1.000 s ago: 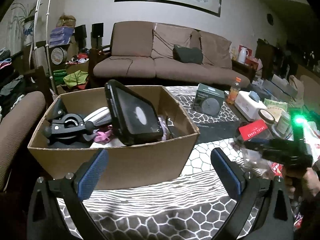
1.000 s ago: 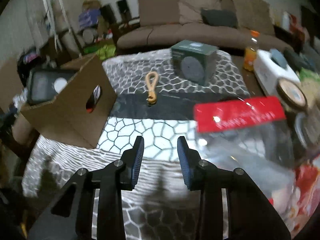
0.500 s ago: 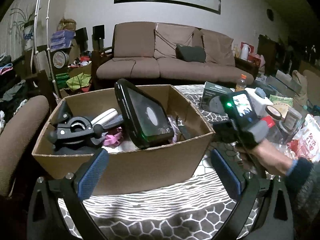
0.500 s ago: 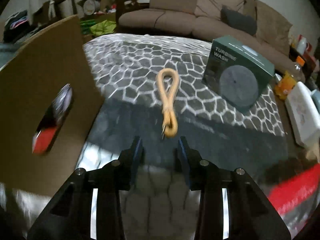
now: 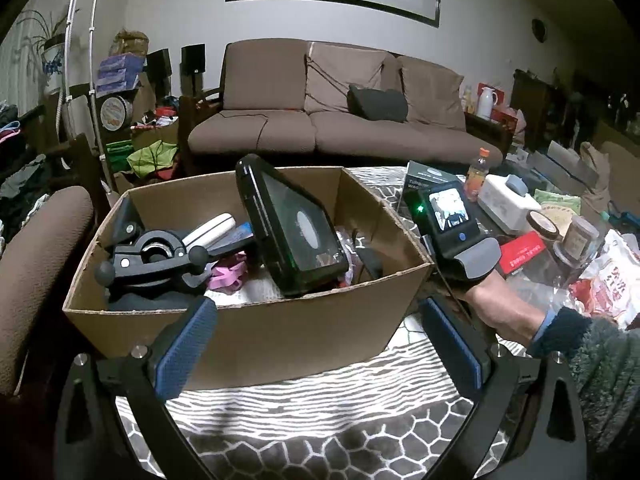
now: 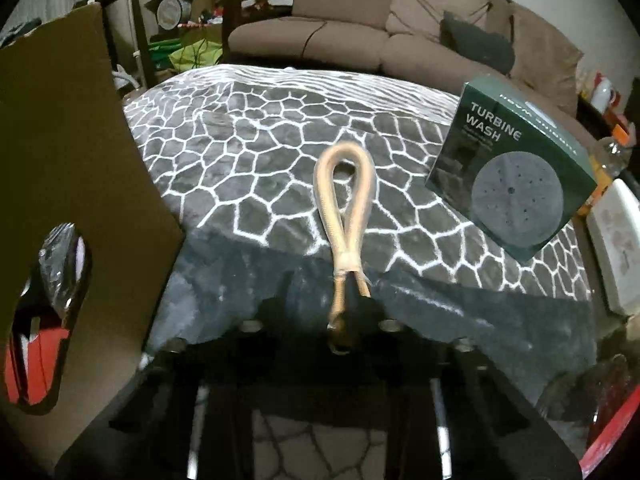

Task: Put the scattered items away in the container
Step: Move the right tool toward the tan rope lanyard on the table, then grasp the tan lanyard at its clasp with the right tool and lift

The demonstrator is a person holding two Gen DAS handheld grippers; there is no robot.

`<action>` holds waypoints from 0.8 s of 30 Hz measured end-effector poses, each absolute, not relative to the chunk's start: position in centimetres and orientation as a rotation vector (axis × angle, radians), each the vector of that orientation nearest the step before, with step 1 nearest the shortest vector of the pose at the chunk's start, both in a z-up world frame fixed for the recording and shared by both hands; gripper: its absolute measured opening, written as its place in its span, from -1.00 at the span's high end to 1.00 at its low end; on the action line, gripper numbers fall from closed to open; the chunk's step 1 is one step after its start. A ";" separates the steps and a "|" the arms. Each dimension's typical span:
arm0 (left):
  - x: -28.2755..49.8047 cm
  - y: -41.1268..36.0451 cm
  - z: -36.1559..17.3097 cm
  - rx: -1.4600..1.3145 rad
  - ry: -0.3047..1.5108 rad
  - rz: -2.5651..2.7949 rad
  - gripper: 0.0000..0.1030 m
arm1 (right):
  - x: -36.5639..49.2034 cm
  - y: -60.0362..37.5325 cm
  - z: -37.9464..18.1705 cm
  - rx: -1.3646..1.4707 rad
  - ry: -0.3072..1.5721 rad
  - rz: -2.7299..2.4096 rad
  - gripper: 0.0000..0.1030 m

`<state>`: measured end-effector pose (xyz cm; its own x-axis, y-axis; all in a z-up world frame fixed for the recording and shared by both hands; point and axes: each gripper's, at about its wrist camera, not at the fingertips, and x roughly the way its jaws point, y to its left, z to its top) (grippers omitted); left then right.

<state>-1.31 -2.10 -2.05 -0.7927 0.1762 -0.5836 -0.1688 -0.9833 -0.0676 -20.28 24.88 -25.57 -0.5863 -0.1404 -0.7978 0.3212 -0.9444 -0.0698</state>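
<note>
Looped tan cord [image 6: 345, 216] — honeycomb-patterned cloth [image 6: 256, 152]

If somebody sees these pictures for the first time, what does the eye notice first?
Probably the cardboard box, heaped with dark gear, in front of the open left gripper. Next, the tan looped cord on the patterned cloth, its near end in the right gripper, with the green Turbine Wash box to its right.

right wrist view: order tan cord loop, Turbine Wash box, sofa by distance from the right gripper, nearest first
1. tan cord loop: dead ahead, its near end at the tips of the right gripper, whose jaws have just been closing on it.
2. Turbine Wash box: ahead to the right, on the patterned cloth.
3. sofa: beyond the table's far edge.
</note>
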 end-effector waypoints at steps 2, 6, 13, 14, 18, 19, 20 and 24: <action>-1.3 -2.1 -2.0 -0.912 -0.013 2.812 -1.00 | -19.7 25.1 -25.2 1.256 0.289 -2.558 0.97; -1.3 -2.2 -1.9 -0.916 -0.025 2.805 -1.00 | -18.6 25.6 -24.1 1.254 0.271 -2.537 0.98; -1.1 -2.2 -1.5 -0.906 -0.024 2.802 -1.00 | -16.1 27.6 -21.7 1.216 0.156 -2.462 0.98; -1.1 -2.4 -1.5 -0.904 -0.030 2.805 -1.00 | -15.6 27.8 -21.3 1.211 0.169 -2.460 0.98; -0.9 -2.8 -1.4 -0.921 -0.083 2.791 -1.00 | -15.1 28.9 -20.5 1.147 0.119 -2.513 0.55; -0.8 -2.8 -1.3 -0.926 -0.095 2.786 -1.00 | -15.6 28.7 -20.8 1.147 0.125 -2.537 0.37; -0.8 -2.7 -1.3 -0.919 -0.087 2.789 -1.00 | -16.3 28.3 -21.2 1.153 0.159 -2.560 0.13; -0.8 -2.5 -1.2 -0.903 -0.059 2.799 -1.00 | -19.7 26.3 -24.2 1.282 0.302 -2.578 -0.02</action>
